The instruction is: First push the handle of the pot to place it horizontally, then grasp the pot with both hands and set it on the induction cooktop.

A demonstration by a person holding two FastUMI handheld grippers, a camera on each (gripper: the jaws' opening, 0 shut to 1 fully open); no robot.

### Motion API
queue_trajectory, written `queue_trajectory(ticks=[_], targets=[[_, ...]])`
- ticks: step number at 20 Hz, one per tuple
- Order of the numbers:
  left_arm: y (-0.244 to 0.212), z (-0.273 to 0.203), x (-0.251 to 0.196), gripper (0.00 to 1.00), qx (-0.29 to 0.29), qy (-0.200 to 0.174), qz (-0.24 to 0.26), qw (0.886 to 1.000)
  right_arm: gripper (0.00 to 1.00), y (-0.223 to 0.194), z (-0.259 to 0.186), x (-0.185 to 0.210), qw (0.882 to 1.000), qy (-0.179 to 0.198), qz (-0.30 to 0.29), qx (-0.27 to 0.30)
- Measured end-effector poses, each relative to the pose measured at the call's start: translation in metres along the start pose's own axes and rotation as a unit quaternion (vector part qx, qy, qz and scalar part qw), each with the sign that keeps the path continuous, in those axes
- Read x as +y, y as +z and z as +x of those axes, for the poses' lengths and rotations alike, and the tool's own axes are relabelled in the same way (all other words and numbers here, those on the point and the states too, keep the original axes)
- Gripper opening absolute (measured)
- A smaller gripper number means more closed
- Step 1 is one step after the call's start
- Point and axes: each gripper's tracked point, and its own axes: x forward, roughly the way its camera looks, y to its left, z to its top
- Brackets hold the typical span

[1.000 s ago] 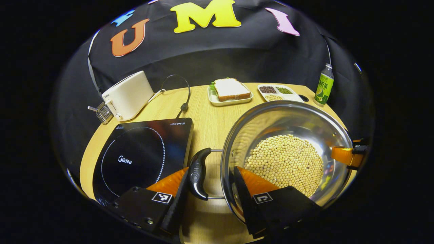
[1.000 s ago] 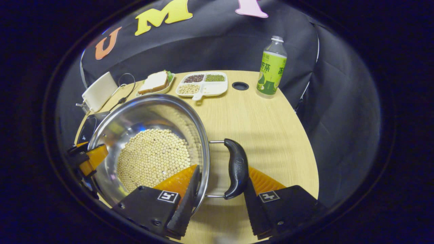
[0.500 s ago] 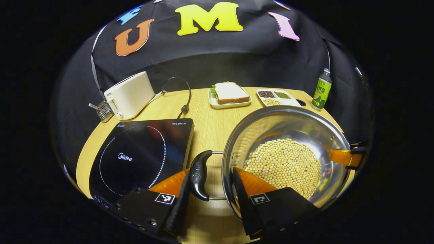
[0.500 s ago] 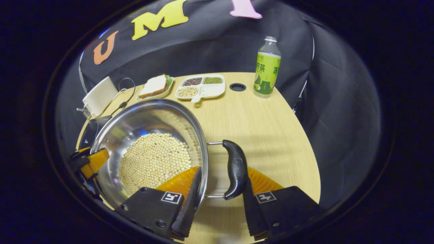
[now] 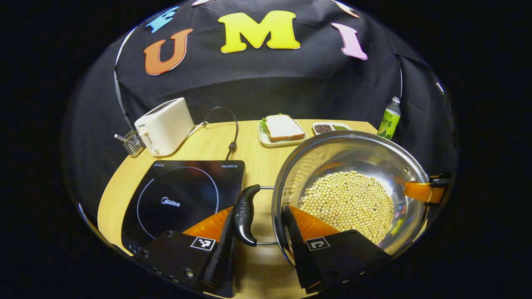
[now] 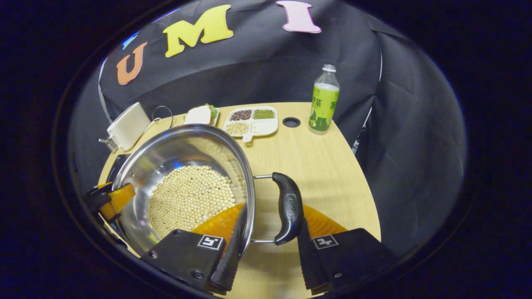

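Left gripper view: left tool (image 5: pixel 258 232) at 6 o'clock, clamped across the pot's left handle (image 5: pixel 244 214) and wall — one finger outside against the black handle, the other inside the rim (image 5: pixel 305 226) over the beans. Pot (image 5: pixel 332 153) fills the 3 to 5 o'clock area, steel, holding soybeans (image 5: pixel 348 203); it looks lifted off the bench (image 5: pixel 253 160), though contact under it is hidden. Right tool's orange finger (image 5: pixel 419 192) pokes over the far rim at 3 o'clock. Induction cooktop (image 5: pixel 183 199) lies flat at 8 o'clock, just beside the pot's handle, bare glass top. Farther back: white toaster (image 5: pixel 165 126) at 10 o'clock with a cable (image 5: pixel 230 124) looping toward 12, a sandwich on a tray (image 5: pixel 284 129) at 12, a divided dish of grains (image 5: pixel 328 127) peeking over the pot's rim at 1, green bottle (image 5: pixel 389 119) at 2. Right gripper view: right tool (image 6: pixel 270 234) at 6 o'clock, clamped the same way — one finger inside the rim, the other outside against the right handle (image 6: pixel 287 207). Pot (image 6: pixel 183 145) sits at 8 to 9 o'clock, left tool's orange finger (image 6: pixel 117 198) on its far rim at 9. Beyond, grain dish (image 6: pixel 250 120) at 12, bottle (image 6: pixel 323 101) at 1, toaster (image 6: pixel 126 126) at 10.
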Motion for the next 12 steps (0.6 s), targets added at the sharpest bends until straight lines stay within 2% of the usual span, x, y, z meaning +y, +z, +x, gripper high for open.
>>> queue_trajectory(ticks=[2, 4, 5, 10, 11, 12], targets=[[0.006, -0.012, 0.011, 0.64, -0.004, 0.003, 0.004, 1.000, 0.64, 0.007, -0.013, 0.012, 1.000, 0.001, -0.005, -0.005], [0.013, -0.023, 0.026, 0.64, -0.009, 0.007, 0.006, 1.000, 0.62, 0.011, -0.023, 0.030, 1.000, 0.007, -0.002, -0.008], [0.018, -0.029, 0.035, 0.64, -0.010, 0.010, 0.008, 1.000, 0.64, 0.013, -0.027, 0.039, 1.000, 0.011, 0.001, -0.007], [0.032, -0.052, 0.087, 0.64, -0.020, 0.019, 0.015, 1.000, 0.62, 0.020, -0.052, 0.093, 1.000, 0.019, 0.008, -0.011], [0.034, -0.055, 0.098, 0.64, -0.019, 0.019, 0.015, 1.000, 0.64, 0.021, -0.055, 0.104, 1.000, 0.018, 0.010, -0.012], [0.034, -0.059, 0.109, 0.64, -0.019, 0.021, 0.017, 0.999, 0.62, 0.021, -0.057, 0.116, 1.000, 0.019, 0.012, -0.009]])
